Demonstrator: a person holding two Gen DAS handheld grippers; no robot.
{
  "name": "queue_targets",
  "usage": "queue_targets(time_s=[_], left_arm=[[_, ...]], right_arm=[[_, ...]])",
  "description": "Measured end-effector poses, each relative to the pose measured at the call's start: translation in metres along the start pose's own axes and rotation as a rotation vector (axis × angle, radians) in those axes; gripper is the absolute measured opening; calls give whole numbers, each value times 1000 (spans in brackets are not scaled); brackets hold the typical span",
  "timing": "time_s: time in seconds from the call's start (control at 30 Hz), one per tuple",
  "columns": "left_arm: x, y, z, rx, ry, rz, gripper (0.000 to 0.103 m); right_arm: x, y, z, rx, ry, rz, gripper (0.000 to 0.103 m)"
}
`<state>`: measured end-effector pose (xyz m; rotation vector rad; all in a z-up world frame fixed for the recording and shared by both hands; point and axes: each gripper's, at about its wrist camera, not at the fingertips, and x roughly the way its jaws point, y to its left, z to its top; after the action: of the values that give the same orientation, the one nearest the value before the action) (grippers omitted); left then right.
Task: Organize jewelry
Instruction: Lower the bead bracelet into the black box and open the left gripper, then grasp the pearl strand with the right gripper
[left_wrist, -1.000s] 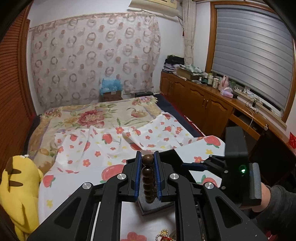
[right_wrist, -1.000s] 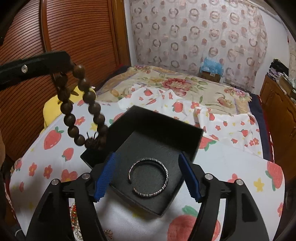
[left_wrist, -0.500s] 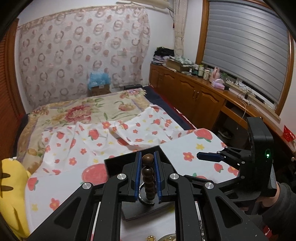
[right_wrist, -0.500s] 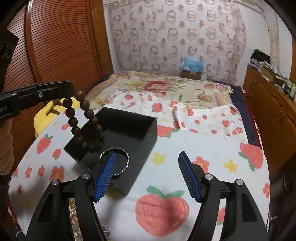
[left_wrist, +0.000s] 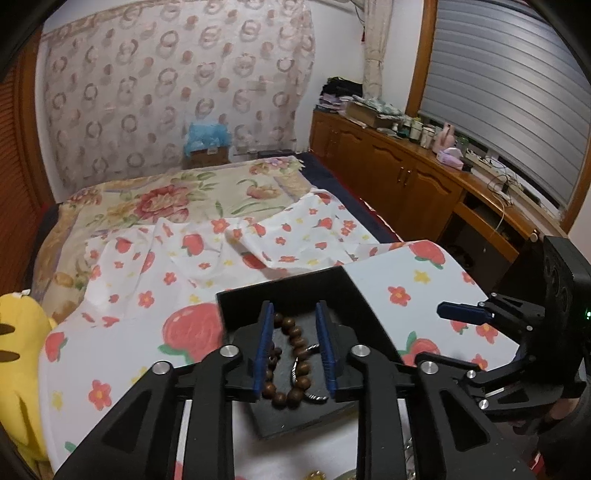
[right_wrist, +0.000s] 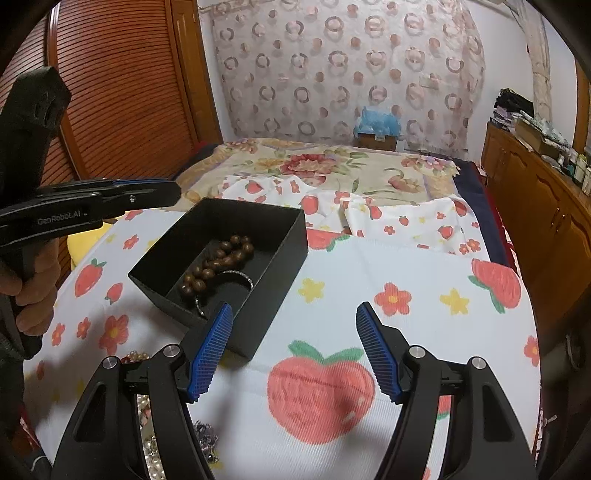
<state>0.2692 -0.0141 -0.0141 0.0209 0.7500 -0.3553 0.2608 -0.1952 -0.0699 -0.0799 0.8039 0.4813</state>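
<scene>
A black open box (right_wrist: 284, 240) stands on the strawberry-print table. A brown wooden bead bracelet (right_wrist: 218, 262) lies inside it, on top of a silver bangle (right_wrist: 240, 275). In the left wrist view the beads (left_wrist: 295, 354) and bangle (left_wrist: 308, 349) show between the fingers of my left gripper (left_wrist: 294, 350), which is open and hovers just above the box (left_wrist: 284, 291). My left gripper also shows in the right wrist view (right_wrist: 162, 192), above the box's left side. My right gripper (right_wrist: 295, 347) is open and empty, to the right of the box.
Loose jewelry, pearls and chains (right_wrist: 147, 406), lies at the table's near left edge. A yellow plush toy (left_wrist: 18, 350) sits left of the table. A bed with floral covers (left_wrist: 177, 199) lies beyond. Wooden cabinets (left_wrist: 406, 184) run along the right wall.
My left gripper opened and let the bead bracelet drop into the box, onto the bangle. My right gripper drew back to the right, away from the box.
</scene>
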Motion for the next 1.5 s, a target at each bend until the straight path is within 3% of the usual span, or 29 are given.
queue_targets(time_s=[0.07, 0.6, 0.93, 1.13, 1.5], left_arm=[[-8, 1, -6, 0, -10, 13, 31], [-69, -12, -95, -1, -22, 47, 39], [-95, -31, -145, 20, -25, 35, 44], [-104, -38, -167, 21, -26, 40, 44], [-114, -38, -187, 26, -23, 49, 46]], right_arm=[[-3, 1, -4, 3, -1, 3, 72], [-48, 32, -55, 4, -13, 19, 72], [-63, 56, -92, -11, 7, 18, 60], [-63, 68, -108, -23, 38, 34, 42], [-44, 80, -115, -38, 115, 67, 40]])
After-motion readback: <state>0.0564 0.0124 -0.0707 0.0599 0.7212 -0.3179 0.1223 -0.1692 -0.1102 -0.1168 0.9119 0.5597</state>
